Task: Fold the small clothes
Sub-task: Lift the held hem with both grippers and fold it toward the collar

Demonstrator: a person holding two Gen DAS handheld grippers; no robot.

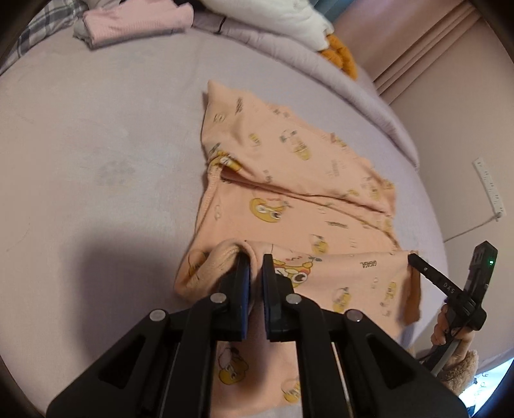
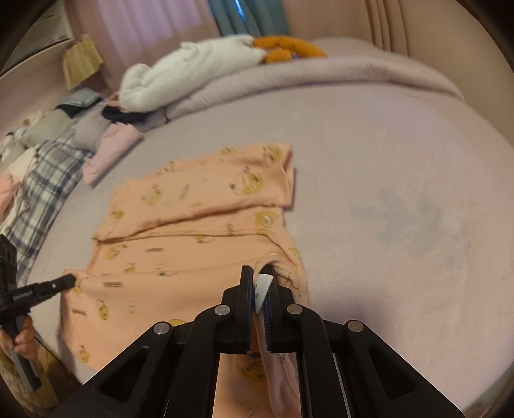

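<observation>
Peach pyjama top [image 1: 289,193], printed with yellow cartoon ducks, is spread near the middle of the lilac bed sheet [image 1: 96,144]; one sleeve is already laid across the body, so the fold is judged partly done. The near edge is lifted at two points; the left gripper [image 1: 255,267] is clamped on a ribbed cuff or hem toward 9 o'clock of the garment, and the right gripper [image 2: 261,283] is pinched on the collar, where a white label [image 2: 265,284] is caught between the jaws.

Several risks can be judged; if the two ends are carried forward unevenly, the fold would be skewed and the laid sleeve dragged out of place; thin fabric could slip from either pinch, since only a narrow bit of cloth is held; the label alone might be kept while the collar falls; the sheet could be rucked if the cloth is dragged and not lifted.

At 11 o'clock in the left view a folded pink garment [image 1: 138,22] is seen beside a plaid cloth [image 1: 41,35]; a white quilt [image 2: 192,70] and an orange plush toy [image 2: 289,48] lie at 12 o'clock, well apart; nothing is seen in the way of the fold.
</observation>
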